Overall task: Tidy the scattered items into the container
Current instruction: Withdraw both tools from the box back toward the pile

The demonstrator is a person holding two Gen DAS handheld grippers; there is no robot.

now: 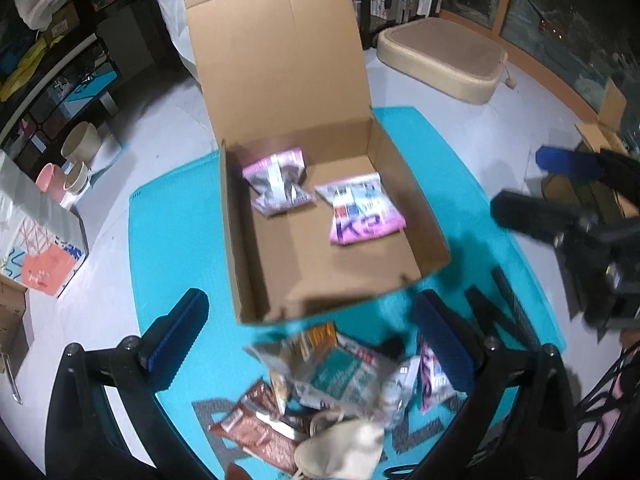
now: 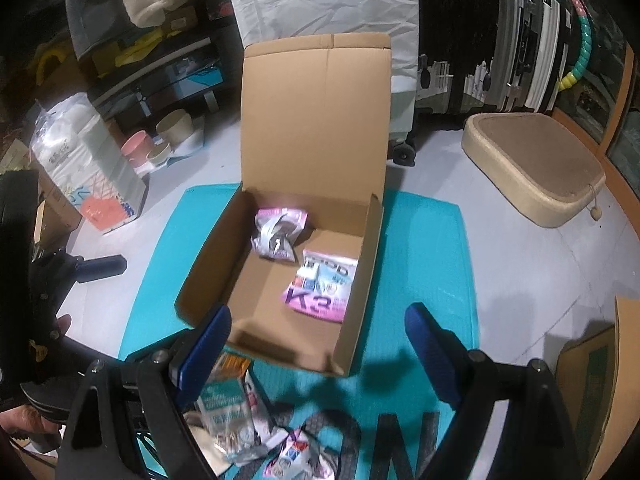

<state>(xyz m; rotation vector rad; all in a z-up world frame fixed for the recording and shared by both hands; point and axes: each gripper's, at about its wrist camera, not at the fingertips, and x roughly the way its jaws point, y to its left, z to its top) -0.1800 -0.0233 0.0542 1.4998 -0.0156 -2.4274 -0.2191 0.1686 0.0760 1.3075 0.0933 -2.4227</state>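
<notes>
An open cardboard box stands on a teal mat, lid flap raised at the back. Inside lie two pink snack packets: one crumpled at the back, one marked K3 to the right. A pile of loose packets lies on the mat in front of the box. My left gripper is open and empty above the pile. My right gripper is open and empty over the box's near edge; it also shows in the left wrist view.
The teal mat lies on a grey floor. A beige cushion sits back right. Paper cups and a printed box stand left. Suitcases stand behind. Another cardboard box is at right.
</notes>
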